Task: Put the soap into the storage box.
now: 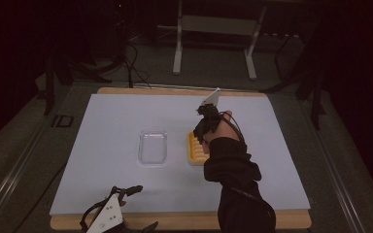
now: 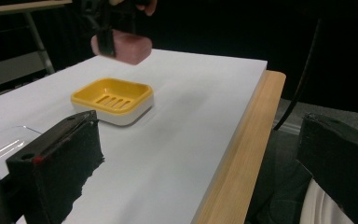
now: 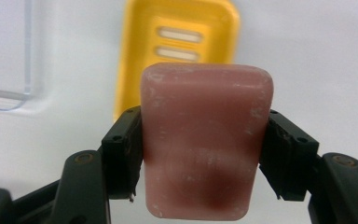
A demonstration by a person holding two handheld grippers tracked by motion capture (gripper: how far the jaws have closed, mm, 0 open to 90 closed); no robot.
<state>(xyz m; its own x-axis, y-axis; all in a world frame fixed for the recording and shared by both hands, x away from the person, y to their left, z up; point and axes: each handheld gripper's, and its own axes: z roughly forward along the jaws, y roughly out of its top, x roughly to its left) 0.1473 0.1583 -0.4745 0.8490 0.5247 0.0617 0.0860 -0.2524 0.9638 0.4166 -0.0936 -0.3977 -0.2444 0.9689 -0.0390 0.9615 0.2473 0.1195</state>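
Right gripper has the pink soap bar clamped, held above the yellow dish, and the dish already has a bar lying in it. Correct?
Not quite. The yellow dish is empty: the left gripper view shows its slotted floor bare. The rest stands: the right gripper has its jaws clamped on the sides of the pink soap bar, held above the dish, as the right gripper view shows.

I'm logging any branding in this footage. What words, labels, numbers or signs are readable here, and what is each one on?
None: no readable text shows in any view.
Pink soap bar: plain face with pale scuffs, no stamp legible.
Yellow soap dish: only drain slots, no label.
Clear lid: no markings.
Grey plate on the left tool: small dark dots, no letters.
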